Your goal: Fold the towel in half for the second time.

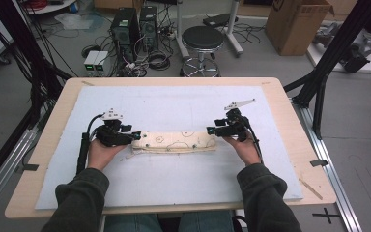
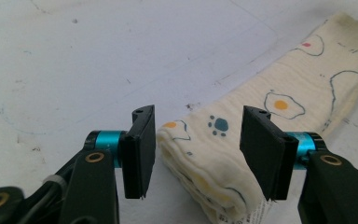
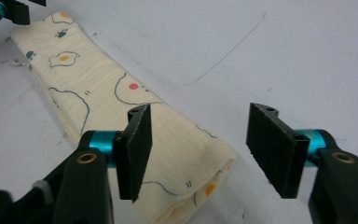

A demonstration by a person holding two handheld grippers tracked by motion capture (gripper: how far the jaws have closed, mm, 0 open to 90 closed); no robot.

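Flanking the folded cloth point(image 1: 174, 142), left gripper point(image 1: 136, 136) and right gripper point(image 1: 211, 130), fingers apart, nothing clamped.

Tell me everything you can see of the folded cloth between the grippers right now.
The folded cloth is cream, soft-looking fabric printed with fried eggs, blue paw prints and a red dot. It is folded into a long, narrow, layered strip lying flat across the white mat. A label shows at its left end. The left gripper and right gripper straddle its ends, jaws open, pads not pressing it.
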